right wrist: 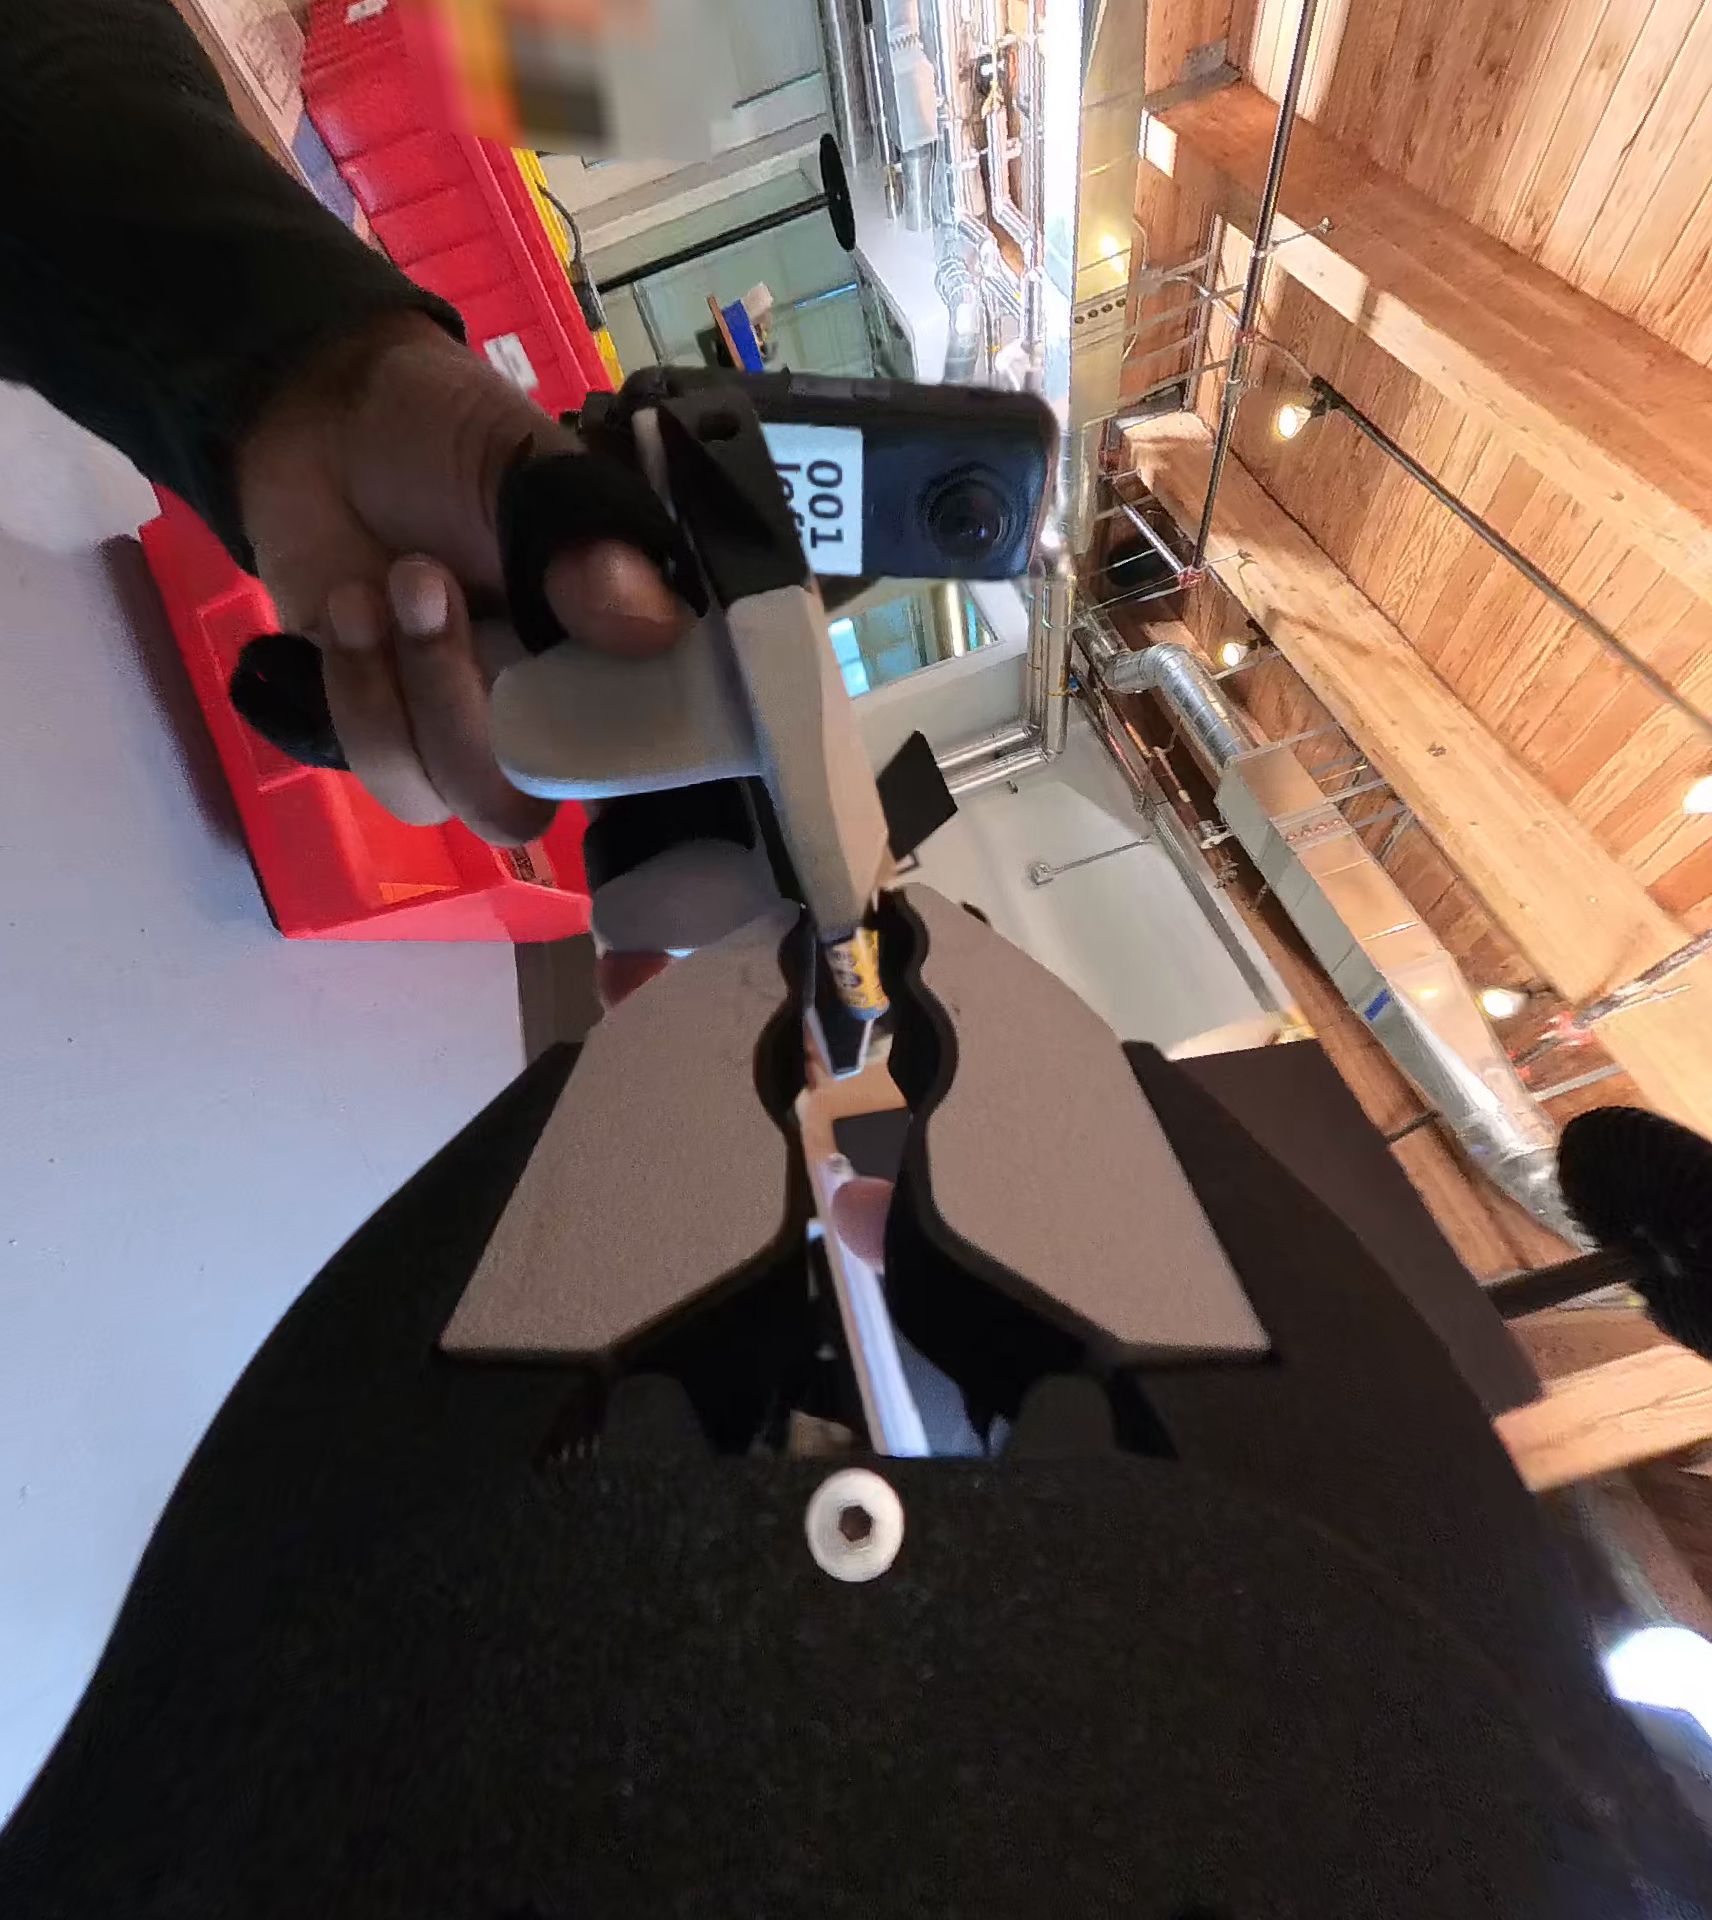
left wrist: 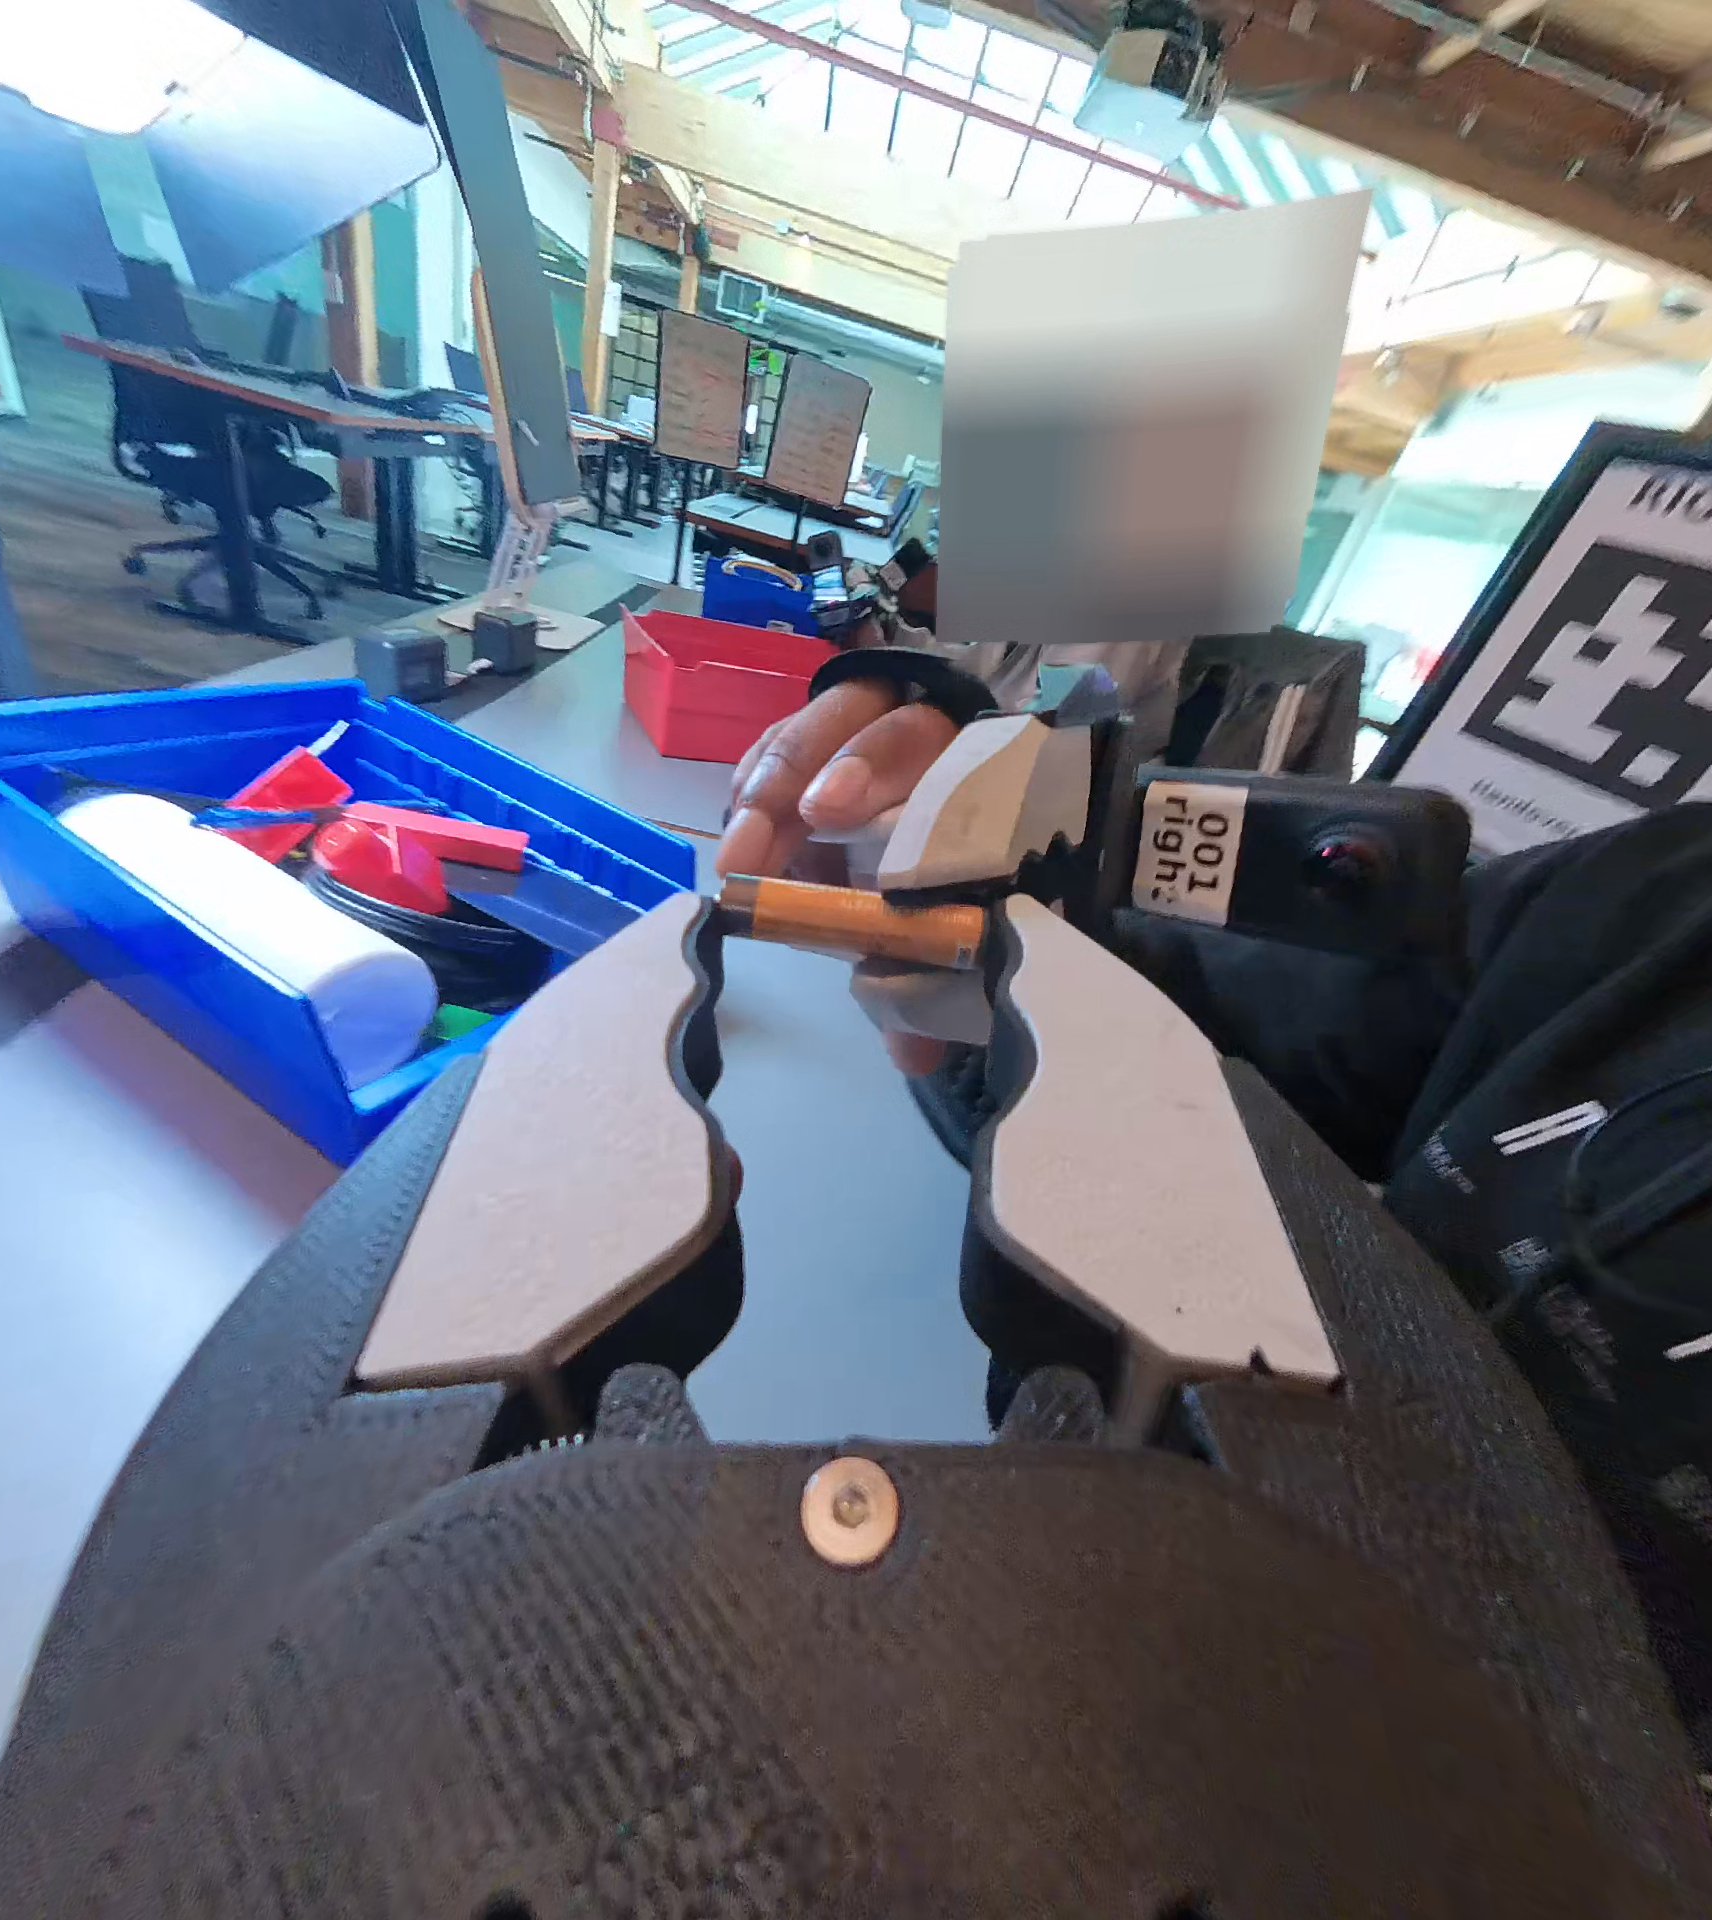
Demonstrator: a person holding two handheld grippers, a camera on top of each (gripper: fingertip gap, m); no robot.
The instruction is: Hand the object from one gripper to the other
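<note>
Left wrist view: battery [left wrist: 852, 923] spans left gripper [left wrist: 850, 925] tips endwise; right gripper [left wrist: 919, 940] clamps its middle.

One battery [left wrist: 852, 922]; two tongs, left [left wrist: 857, 961] and right [right wrist: 852, 961]; one blue bin [left wrist: 208, 894]; one red bin [left wrist: 717, 681]; one white roll [left wrist: 260, 914]; two wrist cameras in sight.
</note>
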